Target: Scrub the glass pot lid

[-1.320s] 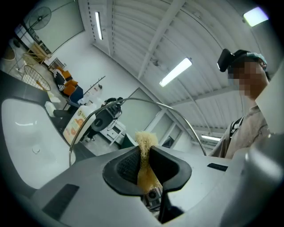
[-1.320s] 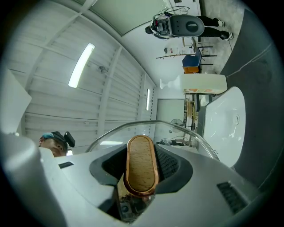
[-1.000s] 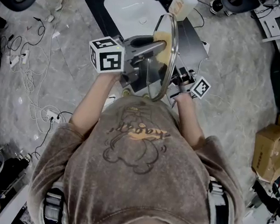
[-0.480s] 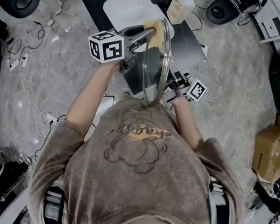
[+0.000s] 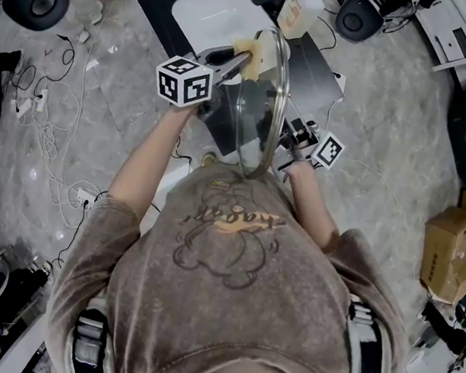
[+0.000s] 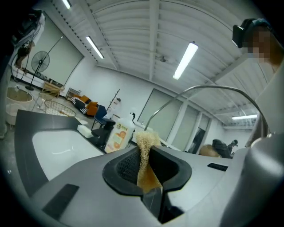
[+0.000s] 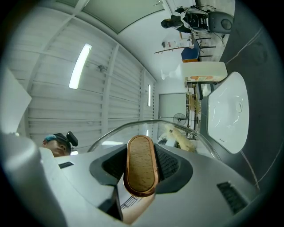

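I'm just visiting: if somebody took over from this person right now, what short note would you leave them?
Left tool: shut on a yellow scrub pad.
Right tool: shut on the wooden handle of the glass pot lid, held on edge near the white sink.
Done: pad is at the lid's far rim; how much is scrubbed can't be told.
To do: work the pad over the glass.

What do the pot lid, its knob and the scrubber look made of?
The pot lid: clear glass, things show through it; shiny metal rim. The knob: pale wood by its grain, with a coppery band. The scrubber: straw-coloured fibrous strands, perhaps loofah.
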Available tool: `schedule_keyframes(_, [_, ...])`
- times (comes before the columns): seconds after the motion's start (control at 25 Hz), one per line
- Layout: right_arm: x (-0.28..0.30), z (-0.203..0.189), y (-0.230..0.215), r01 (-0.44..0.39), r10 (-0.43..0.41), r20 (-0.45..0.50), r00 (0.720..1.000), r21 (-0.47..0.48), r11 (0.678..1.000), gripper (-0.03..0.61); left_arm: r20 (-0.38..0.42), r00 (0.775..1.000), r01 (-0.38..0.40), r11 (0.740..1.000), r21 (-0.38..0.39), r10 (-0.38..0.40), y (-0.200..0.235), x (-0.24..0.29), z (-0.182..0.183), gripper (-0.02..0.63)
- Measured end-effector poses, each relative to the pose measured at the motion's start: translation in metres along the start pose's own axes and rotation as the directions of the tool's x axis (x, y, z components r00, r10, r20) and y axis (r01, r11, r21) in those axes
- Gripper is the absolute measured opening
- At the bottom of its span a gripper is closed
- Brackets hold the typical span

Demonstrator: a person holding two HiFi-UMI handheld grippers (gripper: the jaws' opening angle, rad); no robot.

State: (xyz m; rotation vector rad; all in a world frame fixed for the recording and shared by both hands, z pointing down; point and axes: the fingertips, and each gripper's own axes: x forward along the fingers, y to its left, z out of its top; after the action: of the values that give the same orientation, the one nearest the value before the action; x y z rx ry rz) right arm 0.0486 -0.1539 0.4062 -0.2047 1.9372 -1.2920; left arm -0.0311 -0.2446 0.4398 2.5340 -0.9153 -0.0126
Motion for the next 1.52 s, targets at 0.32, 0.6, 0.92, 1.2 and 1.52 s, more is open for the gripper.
schedule_keyframes(0.32, [-0.002, 0.006, 0.006, -0.019, 0.019, 0.031, 0.999, -0.010, 1.000, 0.175, -0.121, 0.993, -0.001, 1.000, 0.028, 0.005, -0.005, -0.009, -0.052, 0.069])
schedule_keyframes(0.6, [-0.003, 0.011, 0.003, 0.014, -0.013, 0.036, 0.999, -0.027, 1.000, 0.175, -0.155, 0.986, 0.057, 0.997, -0.044, -0.063, -0.036, -0.021, -0.077, 0.067])
schedule_keyframes(0.92, [-0.006, 0.011, -0.004, 0.041, -0.039, 0.040, 0.998, -0.028, 0.999, 0.175, -0.104, 0.981, 0.146, 0.980, -0.139, -0.161, -0.079, -0.034, -0.066, 0.069])
schedule_keyframes(1.2, [-0.013, 0.012, -0.010, 0.054, -0.053, 0.049, 0.997, -0.024, 0.998, 0.175, -0.043, 0.976, 0.200, 0.958, -0.208, -0.213, -0.101, -0.041, -0.046, 0.067])
schedule_keyframes(1.52, [-0.012, 0.011, -0.009, 0.066, -0.064, 0.046, 0.997, -0.042, 0.997, 0.175, -0.020, 0.966, 0.247, 0.943, -0.225, -0.257, -0.111, -0.045, -0.036, 0.069])
